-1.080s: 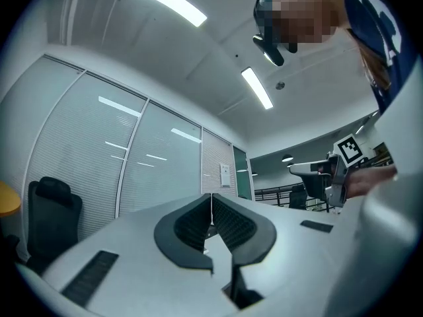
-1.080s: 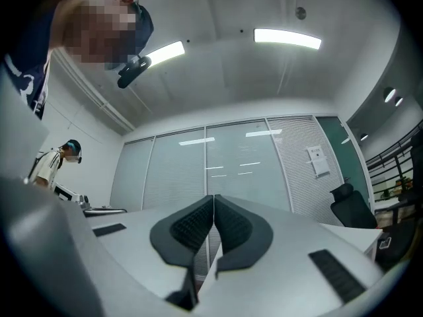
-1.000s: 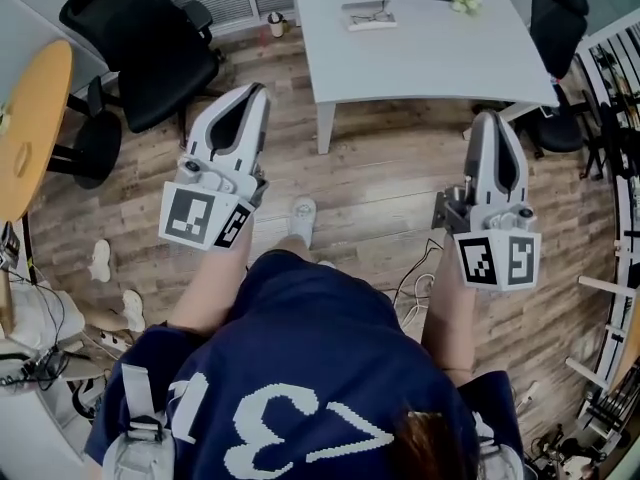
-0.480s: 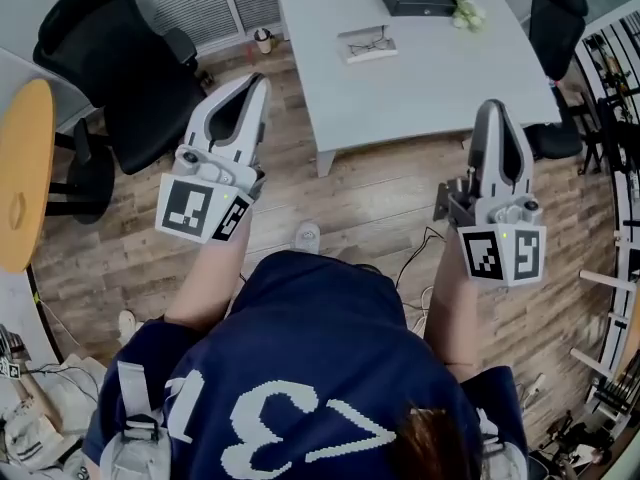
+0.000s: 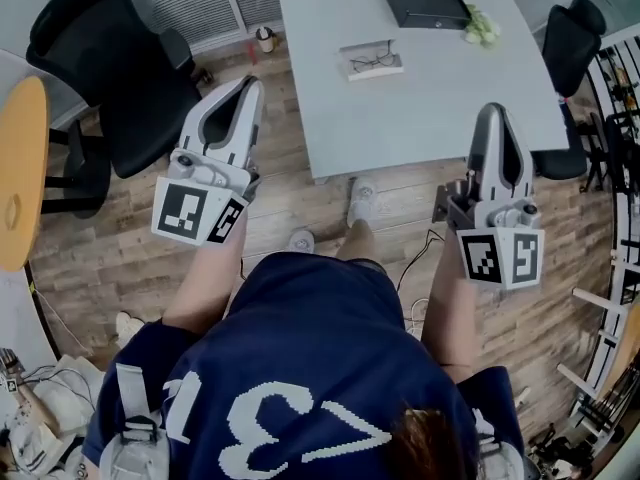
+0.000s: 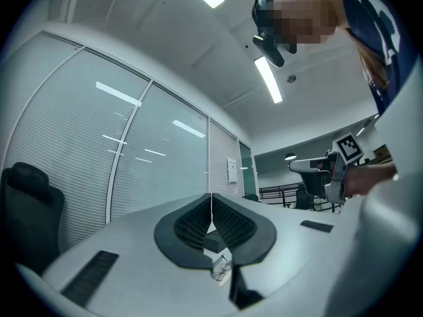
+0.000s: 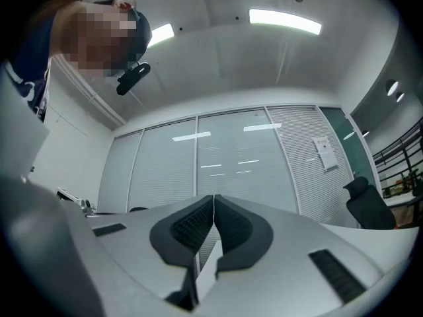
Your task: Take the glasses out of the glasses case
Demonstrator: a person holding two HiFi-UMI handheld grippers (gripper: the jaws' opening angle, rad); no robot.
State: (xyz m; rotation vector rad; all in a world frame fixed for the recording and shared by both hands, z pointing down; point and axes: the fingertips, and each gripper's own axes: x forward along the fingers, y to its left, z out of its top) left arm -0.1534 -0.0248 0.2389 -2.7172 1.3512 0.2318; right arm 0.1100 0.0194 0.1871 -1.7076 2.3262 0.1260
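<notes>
Left tool (image 5: pixel 248 86), right tool (image 5: pixel 488 114) closed (empty) — glasses (image 5: pixel 375 60) well apart.

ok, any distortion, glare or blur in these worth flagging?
Head view: fisheye curves the table edges; evenly lit, sharp. Left gripper view: dark vignette, ceiling light blown out, glasses small but legible. Right gripper view: same vignette, strip light glaring.

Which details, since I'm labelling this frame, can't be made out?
- Head view: glasses too small to tell if the white thing beneath is their case.
- Left gripper view: glasses partly hidden behind the left hand-held gripper's shut jaws.
- Head view: black box too small to identify.
</notes>
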